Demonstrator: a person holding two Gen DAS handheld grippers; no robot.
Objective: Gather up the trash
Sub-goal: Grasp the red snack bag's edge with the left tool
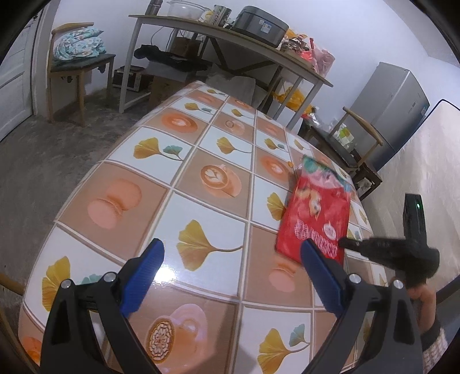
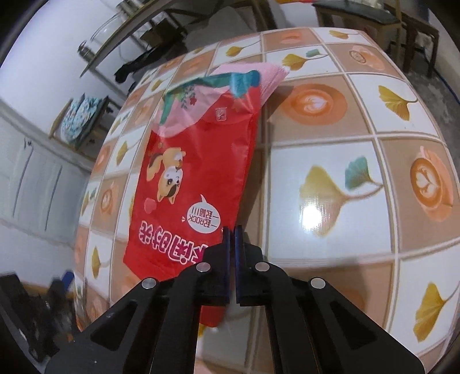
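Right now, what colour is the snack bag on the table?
Mostly red snack bag with a cartoon dog; its top is pink and teal. Best in the right wrist view.

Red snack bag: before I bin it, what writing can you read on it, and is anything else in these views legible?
"一起ROCK 一起嗨!!!": white speech bubble on the red snack bag, upside down in the right wrist view, beside a cartoon dog.
Large pink characters along the bag's near end: upside down, partly hidden by the right gripper; not readable for certain.
Small square mark near the bag's top: too small.
Sticker on the grey box on the shelf: too blurred.
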